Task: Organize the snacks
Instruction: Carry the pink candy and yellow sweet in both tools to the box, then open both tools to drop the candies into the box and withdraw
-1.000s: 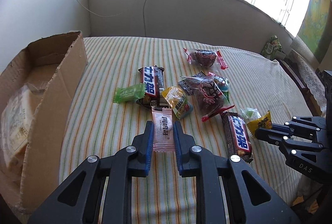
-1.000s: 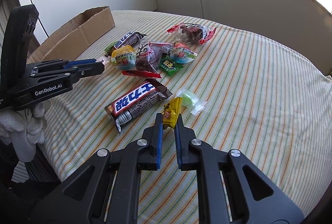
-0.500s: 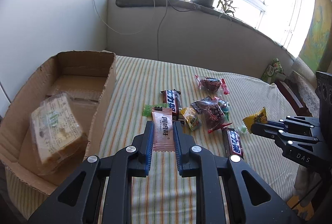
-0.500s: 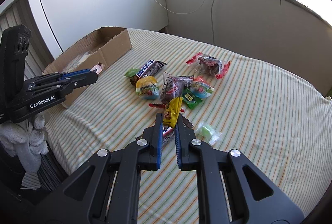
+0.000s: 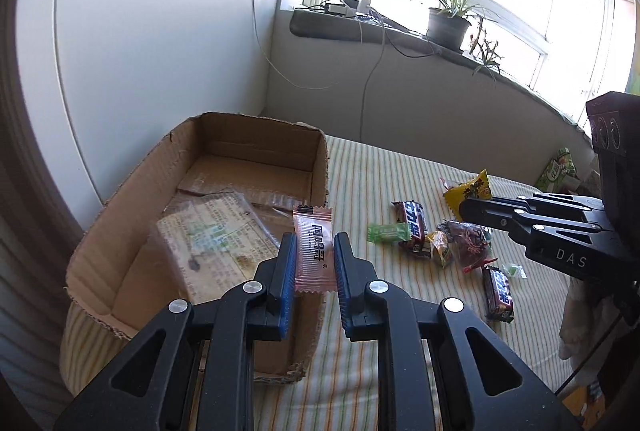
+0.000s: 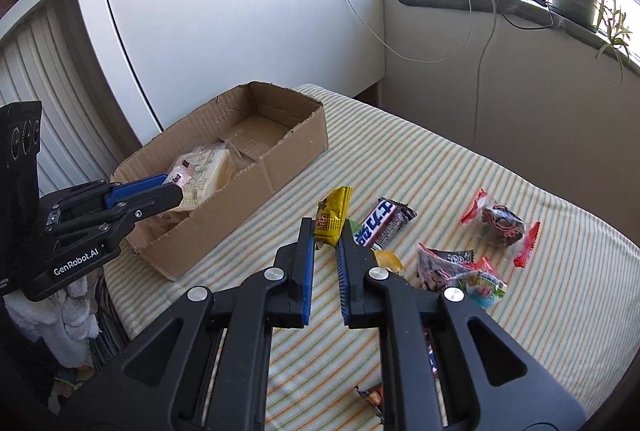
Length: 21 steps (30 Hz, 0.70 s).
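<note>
My left fingers (image 5: 315,251) are closed on a pink candy wrapper (image 5: 314,247), clamping it by both long edges so it stands upright between the blue pads, held in the air just above the near right wall of the cardboard box (image 5: 316,167). The box sits at the left end of the striped worktop (image 5: 360,167) and already holds a clear-wrapped pack (image 5: 212,243) with printed text. My right fingers (image 6: 325,245) are closed on a yellow snack packet (image 6: 332,215), gripping its lower end; the packet rises above the pads, off the worktop, to the right of the box. Loose snacks remain on the worktop well apart from the box: a dark chocolate bar (image 6: 384,223), a green candy (image 5: 386,232) touching the bar, a red-ended clear packet (image 6: 500,225), a second dark clear packet (image 6: 440,265) and a round blue-green sweet (image 6: 484,289). Another chocolate bar (image 5: 499,293) lies nearer the edge; whether it touches the small pale green sweet (image 5: 514,270) beside it cannot be determined from this view. A potted plant (image 5: 448,23) stands on the window sill.
</note>
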### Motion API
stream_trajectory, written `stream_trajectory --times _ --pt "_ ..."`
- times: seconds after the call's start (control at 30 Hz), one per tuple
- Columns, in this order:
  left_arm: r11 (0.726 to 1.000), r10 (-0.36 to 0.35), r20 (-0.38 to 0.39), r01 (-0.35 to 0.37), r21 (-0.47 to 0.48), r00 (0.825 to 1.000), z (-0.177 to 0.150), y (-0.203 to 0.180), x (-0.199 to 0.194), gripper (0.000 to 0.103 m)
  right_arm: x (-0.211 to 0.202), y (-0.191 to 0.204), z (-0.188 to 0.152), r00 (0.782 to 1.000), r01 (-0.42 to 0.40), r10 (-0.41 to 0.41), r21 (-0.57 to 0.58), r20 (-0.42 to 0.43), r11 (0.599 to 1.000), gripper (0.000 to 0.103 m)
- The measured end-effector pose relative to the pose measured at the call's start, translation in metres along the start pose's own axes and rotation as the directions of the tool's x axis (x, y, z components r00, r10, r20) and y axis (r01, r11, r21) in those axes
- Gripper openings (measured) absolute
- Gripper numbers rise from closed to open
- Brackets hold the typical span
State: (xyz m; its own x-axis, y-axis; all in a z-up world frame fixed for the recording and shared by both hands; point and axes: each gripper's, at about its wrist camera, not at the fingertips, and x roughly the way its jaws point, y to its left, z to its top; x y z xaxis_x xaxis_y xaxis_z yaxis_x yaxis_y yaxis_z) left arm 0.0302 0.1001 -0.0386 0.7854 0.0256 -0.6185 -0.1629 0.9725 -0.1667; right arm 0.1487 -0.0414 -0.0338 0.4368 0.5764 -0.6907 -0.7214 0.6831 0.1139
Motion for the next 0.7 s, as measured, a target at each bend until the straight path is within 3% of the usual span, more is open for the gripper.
stream_trajectory --times 0.43,0.7 --pt "0.998 0.047 -0.001 -0.047 -0.051 0.999 -0.002 0.036 -0.003 0.017 0.051 0.043 0.05 0.997 -0.075 0.074 -0.073 -0.011 0.995 0.01" --pt "0.997 0.046 -0.006 -0.047 -0.054 0.999 -0.001 0.04 -0.002 0.017 0.08 0.065 0.059 0.993 -0.108 0.102 -0.12 -0.052 0.987 0.01"
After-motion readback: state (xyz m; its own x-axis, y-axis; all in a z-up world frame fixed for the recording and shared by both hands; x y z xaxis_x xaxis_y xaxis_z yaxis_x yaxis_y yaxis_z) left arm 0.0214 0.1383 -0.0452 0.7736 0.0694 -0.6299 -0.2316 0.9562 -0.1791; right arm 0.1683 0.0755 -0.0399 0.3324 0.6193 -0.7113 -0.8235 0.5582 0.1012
